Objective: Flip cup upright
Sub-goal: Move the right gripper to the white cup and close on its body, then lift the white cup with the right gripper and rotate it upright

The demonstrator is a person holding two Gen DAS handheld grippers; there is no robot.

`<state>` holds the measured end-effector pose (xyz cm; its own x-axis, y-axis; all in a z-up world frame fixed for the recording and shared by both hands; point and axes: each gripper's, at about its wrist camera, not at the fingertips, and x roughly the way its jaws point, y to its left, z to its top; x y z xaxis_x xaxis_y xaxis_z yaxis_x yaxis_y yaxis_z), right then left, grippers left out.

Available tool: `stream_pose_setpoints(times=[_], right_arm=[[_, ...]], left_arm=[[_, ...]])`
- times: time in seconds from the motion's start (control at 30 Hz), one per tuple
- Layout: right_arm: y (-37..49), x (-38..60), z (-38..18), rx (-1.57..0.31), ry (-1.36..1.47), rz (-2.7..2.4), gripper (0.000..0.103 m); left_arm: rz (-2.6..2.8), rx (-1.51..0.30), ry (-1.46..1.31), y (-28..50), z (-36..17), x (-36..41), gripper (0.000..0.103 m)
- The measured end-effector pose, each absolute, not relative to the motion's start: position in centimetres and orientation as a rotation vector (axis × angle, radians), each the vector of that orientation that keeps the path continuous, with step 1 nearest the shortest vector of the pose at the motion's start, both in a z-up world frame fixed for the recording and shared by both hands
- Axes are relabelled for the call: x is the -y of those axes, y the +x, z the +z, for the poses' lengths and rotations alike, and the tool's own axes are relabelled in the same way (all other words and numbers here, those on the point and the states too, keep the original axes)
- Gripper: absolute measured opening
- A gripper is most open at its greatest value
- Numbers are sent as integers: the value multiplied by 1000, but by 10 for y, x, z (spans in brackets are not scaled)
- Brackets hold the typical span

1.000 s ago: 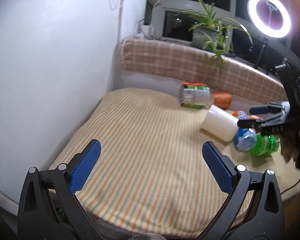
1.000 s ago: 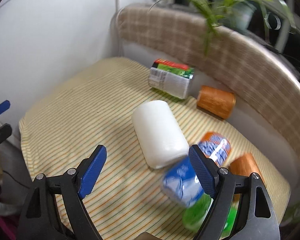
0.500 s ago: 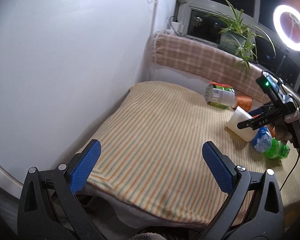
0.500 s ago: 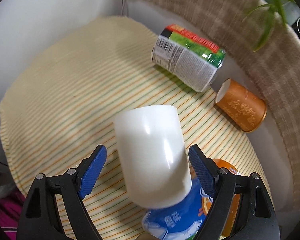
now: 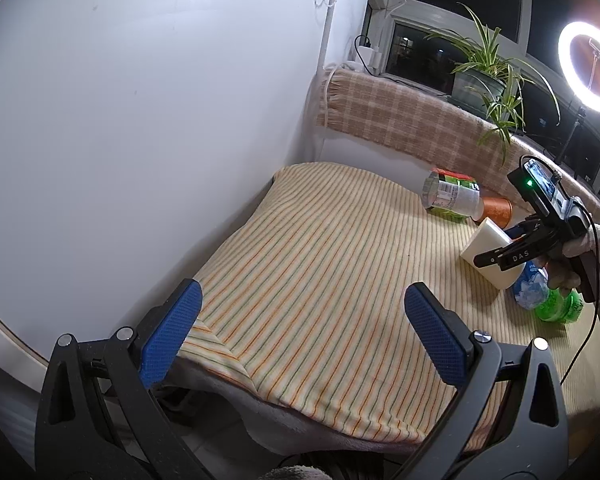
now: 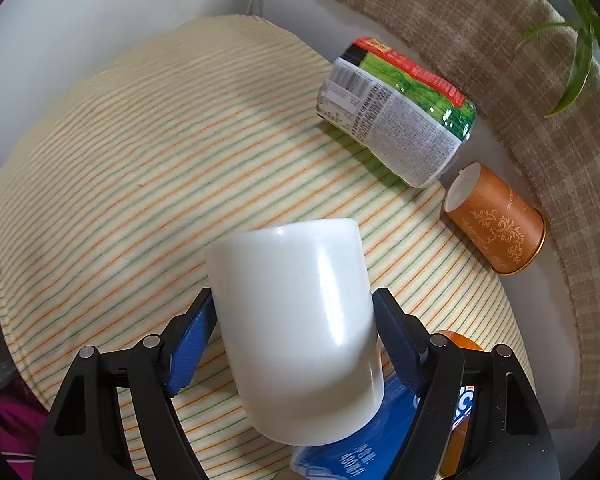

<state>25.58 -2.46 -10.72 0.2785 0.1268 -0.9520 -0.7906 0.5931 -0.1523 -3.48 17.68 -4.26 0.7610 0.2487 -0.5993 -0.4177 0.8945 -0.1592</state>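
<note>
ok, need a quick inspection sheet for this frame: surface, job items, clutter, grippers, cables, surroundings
Surface: striped cloth over the table, front edge rumpled.
Job's things: white cup lying on its side, resting partly on a blue-labelled bottle.
Clutter: green-and-red labelled container on its side; orange paper cup on its side by the back edge; green bottle.
Grippers: right gripper straddles the white cup, pads at its sides, firm contact unclear; left gripper open, empty, at the near edge.
Cables: black cable hanging from the right gripper; charger leads on the sill.
Surroundings: white wall, plaid blanket, potted plant, ring light.
</note>
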Motion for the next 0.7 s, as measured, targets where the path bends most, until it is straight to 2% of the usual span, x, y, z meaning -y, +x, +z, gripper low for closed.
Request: stream_pose_setpoints(times=[0.3,0.7], right_arm=[[213,27,-73,-1023,-592,790,76],[135,87,-27,-879,-283,800,74]], left_arm=[[355,-585,-284,-41,-38,-168,103],[254,-589,-249,-35,-39,-135,103]])
